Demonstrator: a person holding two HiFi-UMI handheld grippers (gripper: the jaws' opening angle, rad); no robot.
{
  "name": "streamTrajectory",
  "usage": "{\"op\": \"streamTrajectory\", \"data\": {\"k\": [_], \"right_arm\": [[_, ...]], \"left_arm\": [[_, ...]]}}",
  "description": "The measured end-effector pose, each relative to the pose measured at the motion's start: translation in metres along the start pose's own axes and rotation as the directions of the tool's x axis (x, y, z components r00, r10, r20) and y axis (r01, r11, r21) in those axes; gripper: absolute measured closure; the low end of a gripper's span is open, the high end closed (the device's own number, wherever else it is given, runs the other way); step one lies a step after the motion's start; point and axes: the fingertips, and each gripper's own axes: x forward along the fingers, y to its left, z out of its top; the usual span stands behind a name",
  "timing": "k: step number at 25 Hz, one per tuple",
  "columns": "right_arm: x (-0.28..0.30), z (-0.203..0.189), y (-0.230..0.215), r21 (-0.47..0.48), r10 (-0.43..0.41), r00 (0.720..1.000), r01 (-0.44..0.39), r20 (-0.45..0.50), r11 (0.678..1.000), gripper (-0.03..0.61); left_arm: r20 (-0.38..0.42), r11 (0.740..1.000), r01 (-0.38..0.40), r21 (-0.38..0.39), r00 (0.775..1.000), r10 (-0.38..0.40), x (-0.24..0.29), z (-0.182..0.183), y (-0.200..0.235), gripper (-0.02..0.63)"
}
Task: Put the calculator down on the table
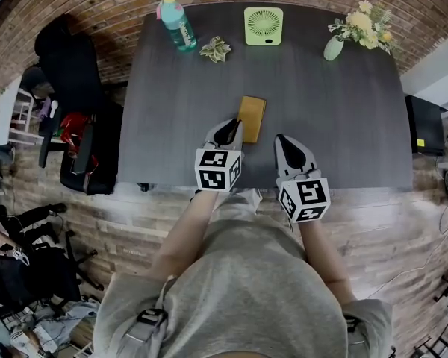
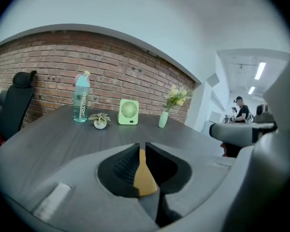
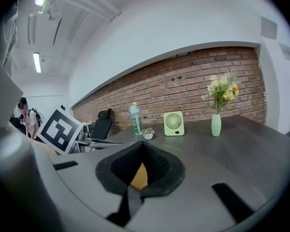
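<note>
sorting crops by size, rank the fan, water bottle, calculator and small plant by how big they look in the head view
1. fan
2. water bottle and calculator: too alike to rank, and the calculator lies nearer the camera
3. small plant

You have a mustard-yellow calculator (image 1: 252, 118), a dark grey wood-grain bench (image 1: 321, 125), a lime-green fan (image 1: 263, 26), a teal bottle (image 1: 178, 22) with a pink cap, and a red-brown brick wall (image 1: 112, 10).
</note>
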Motion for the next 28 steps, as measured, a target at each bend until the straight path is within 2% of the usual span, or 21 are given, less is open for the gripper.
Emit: {"op": "streamTrajectory", "data": {"k": [14,28], "right_arm": [[-0.046,0.003,0.032,-0.022,0.021,0.999,-0.02,0.047,1.0,0.577],[-0.105,-0.001,0.068,-0.033,0.028,0.996,-0.026,0.085,0.999,0.577]], "left_arm": [[0.111,1.0,-0.013,0.018,0.994,0.011,-0.081,0.015,-0.025,0.588],[0.169,0.999,0.023,0.034,0.985,-0.029,-0.156,0.001,-0.057,0.591]]}}
